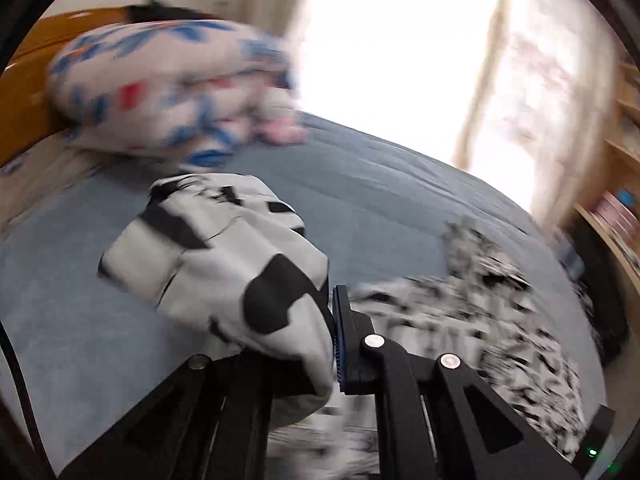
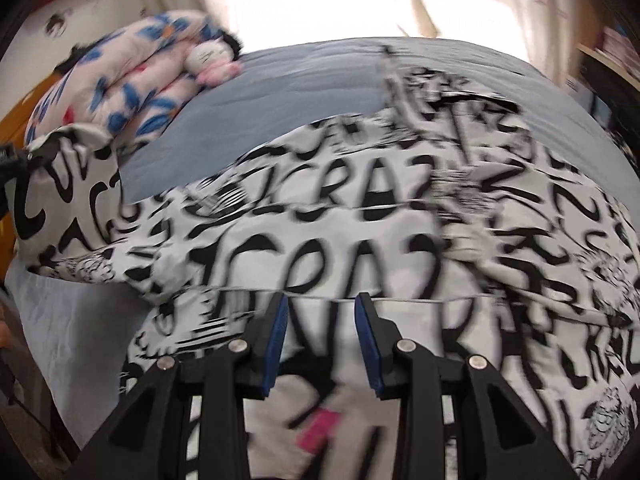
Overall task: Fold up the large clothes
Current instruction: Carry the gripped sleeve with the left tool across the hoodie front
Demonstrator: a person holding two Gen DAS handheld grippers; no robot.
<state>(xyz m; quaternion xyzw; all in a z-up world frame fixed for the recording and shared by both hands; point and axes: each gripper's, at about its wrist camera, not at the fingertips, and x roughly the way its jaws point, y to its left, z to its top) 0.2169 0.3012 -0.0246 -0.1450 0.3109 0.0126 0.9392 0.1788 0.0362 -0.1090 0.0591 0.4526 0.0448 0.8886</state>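
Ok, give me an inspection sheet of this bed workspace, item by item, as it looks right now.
Surface: blue-grey bedspread, partly covered.
Job's things: black-and-white lettered garment spread over the bed, one end lifted.
Clutter: floral quilt and pink plush toy at the head end.
Grippers: left gripper shut on a bunch of the garment; right gripper open above the cloth, nothing gripped.
Cables: dark cable at the left wrist view's edge.
Surroundings: bright curtained window, wooden shelves.

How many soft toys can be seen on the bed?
1: a white-and-pink soft toy lying against the floral folded quilt at the far end of the bed. Others may be hidden behind the quilt.
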